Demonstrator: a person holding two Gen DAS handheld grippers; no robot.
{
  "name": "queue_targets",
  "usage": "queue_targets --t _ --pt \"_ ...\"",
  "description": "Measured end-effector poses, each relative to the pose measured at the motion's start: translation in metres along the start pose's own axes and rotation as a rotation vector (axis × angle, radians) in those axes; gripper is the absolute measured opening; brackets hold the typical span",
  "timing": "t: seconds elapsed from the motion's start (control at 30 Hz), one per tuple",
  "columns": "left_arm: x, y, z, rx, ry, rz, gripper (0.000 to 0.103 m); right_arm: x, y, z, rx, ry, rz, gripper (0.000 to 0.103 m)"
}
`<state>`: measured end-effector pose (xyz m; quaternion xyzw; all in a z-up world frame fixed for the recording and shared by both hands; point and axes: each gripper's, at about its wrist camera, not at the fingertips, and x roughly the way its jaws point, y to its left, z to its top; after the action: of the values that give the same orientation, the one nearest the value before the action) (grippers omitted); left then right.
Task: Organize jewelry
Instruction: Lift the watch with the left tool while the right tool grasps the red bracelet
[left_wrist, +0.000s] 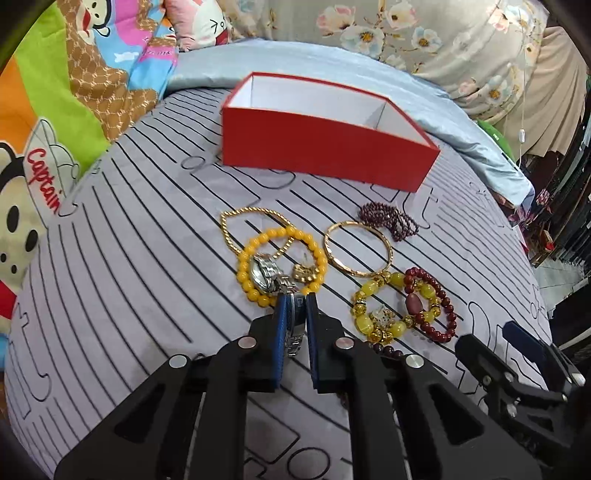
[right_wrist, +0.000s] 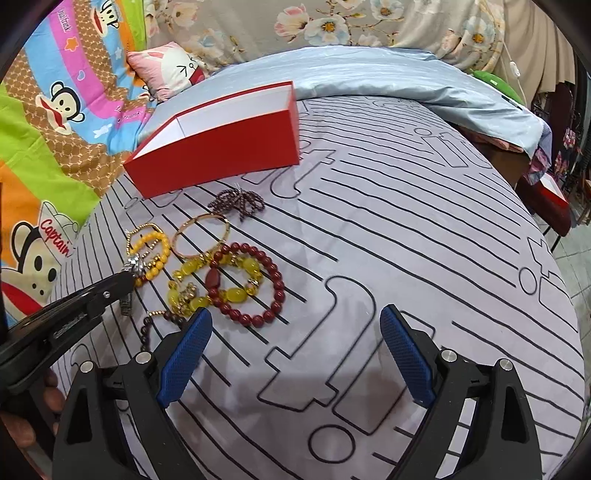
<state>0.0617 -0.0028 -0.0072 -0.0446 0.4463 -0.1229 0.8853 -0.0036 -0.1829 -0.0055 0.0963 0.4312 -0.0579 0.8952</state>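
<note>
Two grippers hang over a bed covered with a grey striped sheet (right_wrist: 406, 229), where the jewelry lies in a loose cluster. The left gripper (left_wrist: 296, 301) has its jaws pressed nearly together on the metal band of a silver watch (left_wrist: 266, 277); the band runs back between the blue pads, while the watch face lies just past the jaw tips, inside the ring of a yellow bead bracelet (left_wrist: 280, 264). A twisted gold chain (left_wrist: 255, 227) sits partly under that bracelet on its far side. To the right of the jaws lie a plain gold bangle (left_wrist: 356, 248), a chunky yellow stone bracelet (left_wrist: 380, 308) and a dark red bead bracelet (left_wrist: 437, 302), the last two overlapping. A purple bead strand (left_wrist: 388, 220) rests farther off, near an open red box (left_wrist: 325, 136) with a white inside. The right gripper (right_wrist: 295, 354) has its jaws spread wide over bare sheet with nothing between them; the dark red bead bracelet lies just beyond its left pad.
</note>
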Motion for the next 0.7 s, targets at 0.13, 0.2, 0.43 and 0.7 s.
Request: queue_targets --t 0.13,0.2,0.43,0.7 --pt "-0.011 0.013 -0.001 -0.01 -0.007 0.001 0.01 0.003 0.006 0.005 -0.012 0.001 0.014 0.084" --pt "-0.017 0.022 -0.003 -0.024 -0.01 0.01 0.01 0.005 0.009 0.005 -0.017 0.009 0.025 0.08" --pt "-0.029 0.033 -0.004 -0.046 -0.013 -0.005 0.01 0.01 0.02 0.004 -0.029 0.038 0.056 0.069" --pt "-0.047 0.018 0.012 -0.01 -0.069 -0.05 0.01 0.011 0.02 0.007 -0.032 0.05 0.055 0.065"
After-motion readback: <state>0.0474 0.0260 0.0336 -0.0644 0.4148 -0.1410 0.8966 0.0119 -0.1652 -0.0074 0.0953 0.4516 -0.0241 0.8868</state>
